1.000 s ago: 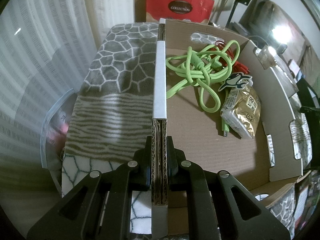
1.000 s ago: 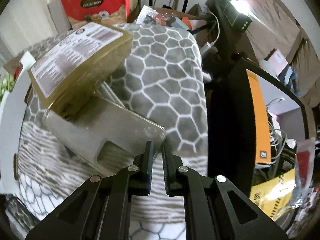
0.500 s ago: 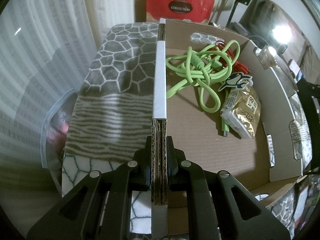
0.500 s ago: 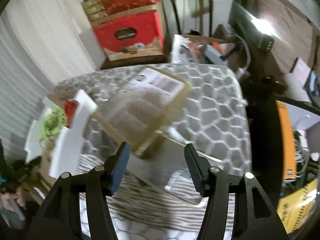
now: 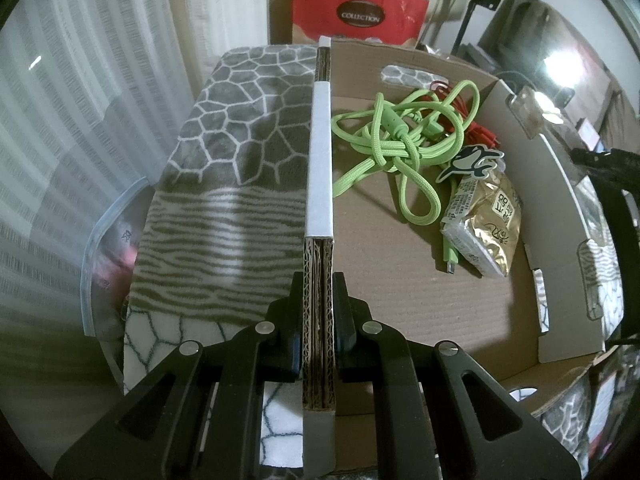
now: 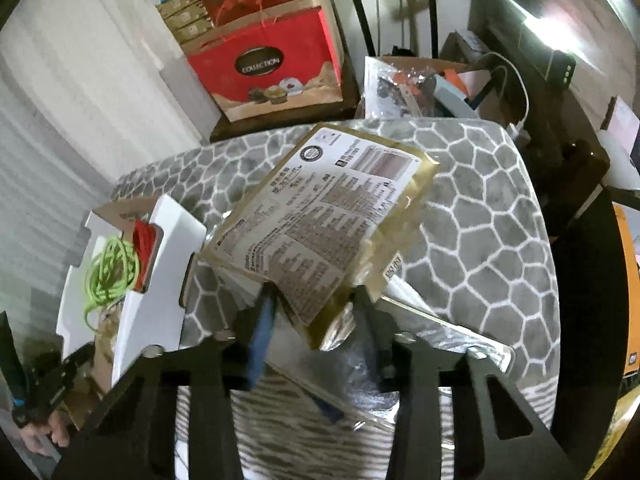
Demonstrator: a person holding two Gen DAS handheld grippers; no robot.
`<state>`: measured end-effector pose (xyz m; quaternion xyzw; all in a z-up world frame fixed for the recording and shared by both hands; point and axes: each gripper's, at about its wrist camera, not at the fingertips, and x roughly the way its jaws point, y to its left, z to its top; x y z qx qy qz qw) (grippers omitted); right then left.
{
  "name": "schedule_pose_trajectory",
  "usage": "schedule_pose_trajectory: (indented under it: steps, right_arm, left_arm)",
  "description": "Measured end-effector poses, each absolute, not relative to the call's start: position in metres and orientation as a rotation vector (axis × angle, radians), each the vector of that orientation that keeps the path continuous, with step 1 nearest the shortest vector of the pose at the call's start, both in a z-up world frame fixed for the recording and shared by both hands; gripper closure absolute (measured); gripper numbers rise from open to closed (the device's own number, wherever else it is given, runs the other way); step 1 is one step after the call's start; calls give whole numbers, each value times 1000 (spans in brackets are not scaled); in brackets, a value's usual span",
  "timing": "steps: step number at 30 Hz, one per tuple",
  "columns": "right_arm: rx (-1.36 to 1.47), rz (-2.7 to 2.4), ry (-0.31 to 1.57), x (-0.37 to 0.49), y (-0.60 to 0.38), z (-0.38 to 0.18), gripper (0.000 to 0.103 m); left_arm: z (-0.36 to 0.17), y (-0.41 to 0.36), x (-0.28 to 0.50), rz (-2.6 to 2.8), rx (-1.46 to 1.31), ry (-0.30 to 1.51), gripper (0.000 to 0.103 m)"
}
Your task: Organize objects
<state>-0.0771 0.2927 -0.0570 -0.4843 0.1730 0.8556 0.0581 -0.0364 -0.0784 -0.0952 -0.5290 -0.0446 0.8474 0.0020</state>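
Left gripper (image 5: 318, 332): clamped on the near wall of the cardboard box (image 5: 420, 280), both pads pressed flat against the corrugated edge. White tape strip (image 5: 319, 160) runs along the top of that wall, away from the gripper. Inside the box, on its floor: tangled green cord (image 5: 400, 148) toward the far side, red cord (image 5: 476, 132) partly under it, gold foil packet (image 5: 486, 228) near the right wall, a small fish-shaped tag (image 5: 472, 162) just above the packet.

Right gripper (image 6: 316, 320): jaws have just been closing. The near end of a flat gold pouch (image 6: 320, 224) with a printed label sits between them; pad contact is blurred, cannot tell if it is gripped. The pouch lies over a clear plastic case (image 6: 452, 340) on the grey patterned blanket (image 6: 492, 216). The box stands just left of the pouch. Red gift bag (image 6: 268, 64) stands beyond the blanket.
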Motion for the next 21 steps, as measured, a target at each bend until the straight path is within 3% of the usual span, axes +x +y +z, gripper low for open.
schedule_pose_trajectory:
  steps: [7,21]
  right_arm:
    - [-1432,2616,473,-75,292,-46,95]
    - [-1483,2666,476,-101,279,-39,95]
  left_arm:
    - [-95,-78,-37,2659,-1660,-140,93]
    - [-95,-79,-37,2658,-1661,-141,93]
